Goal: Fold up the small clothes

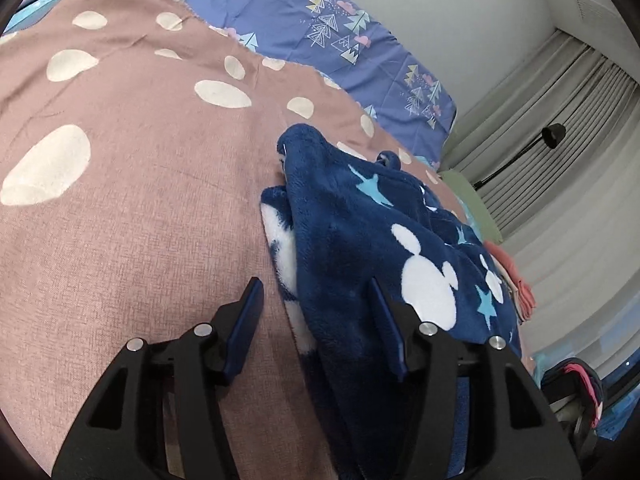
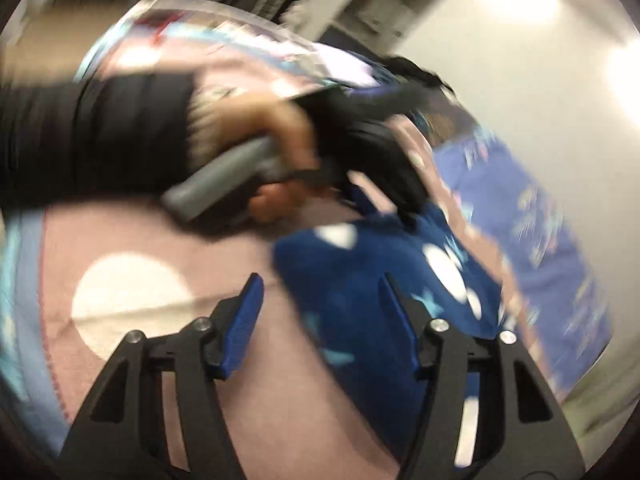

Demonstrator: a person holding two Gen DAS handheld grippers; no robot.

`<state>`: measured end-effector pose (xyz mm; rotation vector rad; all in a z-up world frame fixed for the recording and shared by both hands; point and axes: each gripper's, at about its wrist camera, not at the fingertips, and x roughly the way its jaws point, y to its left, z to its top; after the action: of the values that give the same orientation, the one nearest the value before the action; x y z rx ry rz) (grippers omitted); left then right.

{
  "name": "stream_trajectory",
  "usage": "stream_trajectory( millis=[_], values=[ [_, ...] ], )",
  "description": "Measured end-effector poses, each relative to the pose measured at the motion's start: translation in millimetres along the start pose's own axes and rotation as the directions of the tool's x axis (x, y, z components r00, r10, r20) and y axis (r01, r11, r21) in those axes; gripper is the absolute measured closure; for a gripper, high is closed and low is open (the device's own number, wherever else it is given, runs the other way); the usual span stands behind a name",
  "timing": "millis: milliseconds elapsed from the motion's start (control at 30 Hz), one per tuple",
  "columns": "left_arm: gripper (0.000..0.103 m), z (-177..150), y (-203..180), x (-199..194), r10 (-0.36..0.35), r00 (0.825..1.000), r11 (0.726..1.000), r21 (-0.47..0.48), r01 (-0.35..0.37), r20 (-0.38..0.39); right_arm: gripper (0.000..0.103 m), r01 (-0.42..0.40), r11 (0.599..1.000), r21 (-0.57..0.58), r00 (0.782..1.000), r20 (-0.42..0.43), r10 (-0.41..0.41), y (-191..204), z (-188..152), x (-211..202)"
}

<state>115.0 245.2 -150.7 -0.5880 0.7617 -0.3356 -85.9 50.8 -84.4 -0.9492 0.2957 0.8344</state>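
A navy fleece garment with white mouse-head shapes and light-blue stars lies crumpled on the brown spotted bed sheet. My left gripper hovers open over its near left edge, with the right finger above the fleece and the left finger above bare sheet. The pads press on nothing. The right wrist view is blurred. There my right gripper stands open above the garment, nothing held. A hand in a black sleeve grips the other gripper's grey handle just beyond.
A blue pillow with a tree print lies at the back of the bed. Folded pink clothes and a green piece sit past the garment on the right. Grey curtains and a black lamp stand beyond.
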Motion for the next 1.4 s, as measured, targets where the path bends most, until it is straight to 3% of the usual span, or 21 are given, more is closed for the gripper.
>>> stream_trajectory(
  millis=[100, 333, 500, 567, 600, 633, 700, 800, 900, 1033, 1067, 1133, 1267, 1367, 1400],
  values=[
    [0.046, -0.3, 0.2, -1.4, 0.005, 1.0, 1.0, 0.013, -0.005, -0.003, 0.041, 0.063, 0.997, -0.05, 0.997, -0.039, -0.065, 14.5, 1.2, 16.3],
    [0.042, 4.1, -1.3, 6.9, -0.05, 0.999, 0.999, -0.011, 0.049, -0.02, 0.044, 0.098, 0.994, 0.05, 0.99, -0.105, -0.092, 2.5, 15.9, 54.5],
    [0.041, 22.5, -7.3, 31.9, -0.074, 0.993, 0.997, -0.034, 0.071, -0.088, 0.075, 0.145, 0.989, 0.032, 0.985, -0.099, -0.141, 2.6, 19.5, 74.8],
    [0.05, 32.5, -8.8, 44.3, -0.078, 0.99, 0.996, -0.058, 0.072, -0.114, 0.084, 0.141, 0.988, 0.061, 0.987, -0.088, -0.135, -5.2, 19.0, 77.2],
    [0.066, 35.8, -7.8, 49.4, -0.082, 0.989, 0.994, -0.084, 0.072, -0.126, 0.086, 0.126, 0.987, 0.102, 0.99, -0.077, -0.118, -15.1, 18.7, 77.4],
    [0.073, 38.9, -6.4, 53.1, -0.093, 0.986, 0.99, -0.122, 0.076, -0.135, 0.086, 0.097, 0.977, 0.189, 0.995, -0.056, -0.087, -32.1, 17.9, 67.9],
    [0.077, 43.6, -12.8, 49.8, -0.083, 0.99, 0.99, -0.124, 0.069, -0.117, 0.087, 0.056, 0.943, 0.329, 0.998, -0.02, -0.053, -63.8, 11.8, 52.0],
    [0.078, 53.1, -45.8, 34.2, -0.061, 0.996, 0.997, -0.044, 0.058, -0.062, 0.088, -0.017, 0.832, 0.554, 0.998, 0.053, -0.015, -118.8, -7.4, 19.1],
    [0.078, 70.2, -103.9, 22.3, -0.096, 0.995, 0.994, 0.052, 0.098, -0.022, 0.088, -0.13, 0.696, 0.706, 0.985, 0.175, 0.007, -166.7, -32.7, -17.9],
    [0.078, 81.7, -186.3, 29.0, -0.119, 0.993, 0.976, 0.18, 0.122, -0.027, 0.088, -0.156, 0.572, 0.805, 0.961, 0.257, -0.099, -208.9, -76.6, -69.7],
    [0.078, 82.7, -206.7, 34.4, -0.117, 0.993, 0.97, 0.212, 0.121, -0.034, 0.088, -0.167, 0.513, 0.842, 0.955, 0.266, -0.127, -224.1, -97.6, -82.4],
    [0.078, 80.9, -255.5, 54.6, -0.093, 0.994, 0.951, 0.293, 0.104, -0.053, 0.088, -0.175, 0.443, 0.879, 0.951, 0.268, -0.156, -239.0, -125.5, -95.1],
    [0.077, 62.3, -328.3, 105.0, -0.031, 0.993, 0.909, 0.409, 0.075, -0.112, 0.088, -0.2, 0.25, 0.947, 0.944, 0.255, -0.211, -258.4, -202.0, -116.5],
    [0.077, 37.8, -371.3, 158.3, 0.023, 0.984, 0.867, 0.493, 0.067, -0.174, 0.088, -0.193, 0.147, 0.97, 0.949, 0.222, -0.223, -257.5, -247.1, -122.5],
    [0.076, 29.7, -379.3, 175.4, 0.041, 0.98, 0.857, 0.512, 0.065, -0.193, 0.088, -0.184, 0.13, 0.974, 0.952, 0.21, -0.223, -254.5, -255.0, -122.5]
  ],
)
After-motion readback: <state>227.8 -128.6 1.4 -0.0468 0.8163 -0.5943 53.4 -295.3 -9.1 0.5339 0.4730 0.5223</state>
